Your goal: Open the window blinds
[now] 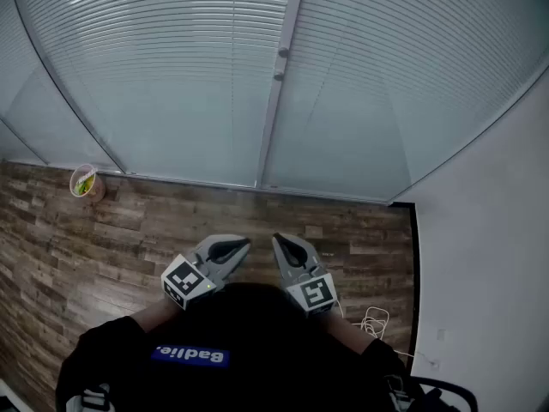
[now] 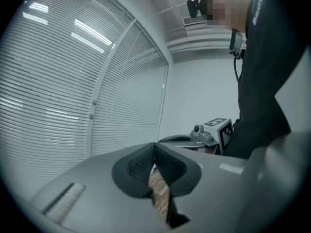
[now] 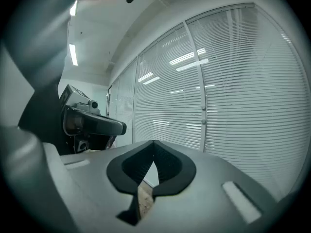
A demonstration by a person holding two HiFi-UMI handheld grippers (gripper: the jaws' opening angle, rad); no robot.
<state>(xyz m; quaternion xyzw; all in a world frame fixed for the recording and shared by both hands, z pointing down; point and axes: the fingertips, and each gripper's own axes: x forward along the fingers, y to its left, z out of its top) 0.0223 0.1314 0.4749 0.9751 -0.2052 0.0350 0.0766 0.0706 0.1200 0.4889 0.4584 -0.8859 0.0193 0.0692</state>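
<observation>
Cup (image 1: 84,181): upper left of the head view, standing on the wood floor (image 1: 103,247) just beside the foot of the glazing. Well apart from both tools; no part in the job.

Blinds (image 1: 171,75): the task's item. Two panels across the top of the head view, slats lying shut, nothing seen through them.

Left gripper (image 1: 244,244): lower centre, held near level in front of the person. Jaws together, nothing between them. Well short of the blinds, touching nothing.

Post (image 1: 273,118): upright bar between the two panels, top centre. Carries two small knobs (image 1: 280,63), one just above the other. Judged the likely slat controls; no cord or wand shows in any view.

Right gripper (image 1: 277,239): just beside the left one, tips close to it. Jaws likewise closed and empty.

Cable (image 1: 371,323): white, loosely coiled on the floor at lower right, near the person. Worth stepping round.

Handling note: the step judged in hand is the approach. Raise one tool toward a knob and part its jaws before arrival. Centre the knob between the pads and close squarely. Turn or slide gently while watching the slats, since the working direction cannot be told from here. Keep the spare tool off the slats.
</observation>
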